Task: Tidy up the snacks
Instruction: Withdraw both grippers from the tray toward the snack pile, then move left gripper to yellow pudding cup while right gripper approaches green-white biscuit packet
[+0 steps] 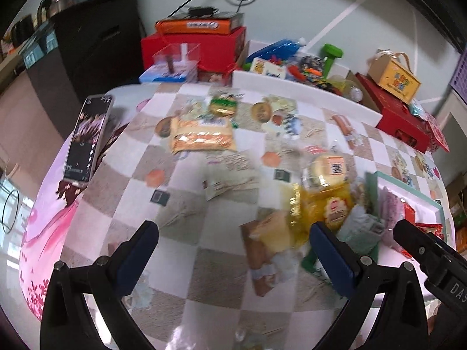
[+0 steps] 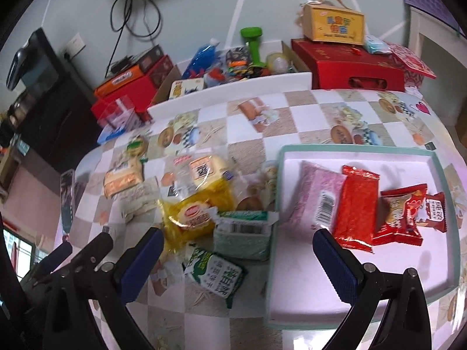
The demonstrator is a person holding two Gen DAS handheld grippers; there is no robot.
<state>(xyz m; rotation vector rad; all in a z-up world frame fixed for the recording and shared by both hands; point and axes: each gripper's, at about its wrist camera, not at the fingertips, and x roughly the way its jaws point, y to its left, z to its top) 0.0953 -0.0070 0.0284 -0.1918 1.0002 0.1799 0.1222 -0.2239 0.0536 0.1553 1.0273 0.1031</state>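
A mint-rimmed white tray (image 2: 350, 148) at the right holds a pink pack (image 2: 318, 195), a long red pack (image 2: 356, 204) and two small red packs (image 2: 402, 215). Left of it on the checked tablecloth lie a yellow bag (image 2: 195, 210), a mint pack (image 2: 242, 233), a green-and-white pack (image 2: 216, 274), a clear bread pack (image 2: 204, 169) and a cream-and-orange pack (image 2: 122, 178). My right gripper (image 2: 239, 256) hangs open above the tray's left rim and the mint pack. My left gripper (image 1: 236, 250) is open over bare cloth, with the yellow bag (image 1: 321, 204) by its right finger.
A phone on a stand (image 1: 87, 137) is at the table's left edge. Along the back stand a white box of toys (image 2: 233, 87), a green dumbbell (image 2: 252, 43), red boxes (image 2: 350, 67) and a yellow carry box (image 2: 335, 26). The right gripper's body (image 1: 423, 248) is close to my left one.
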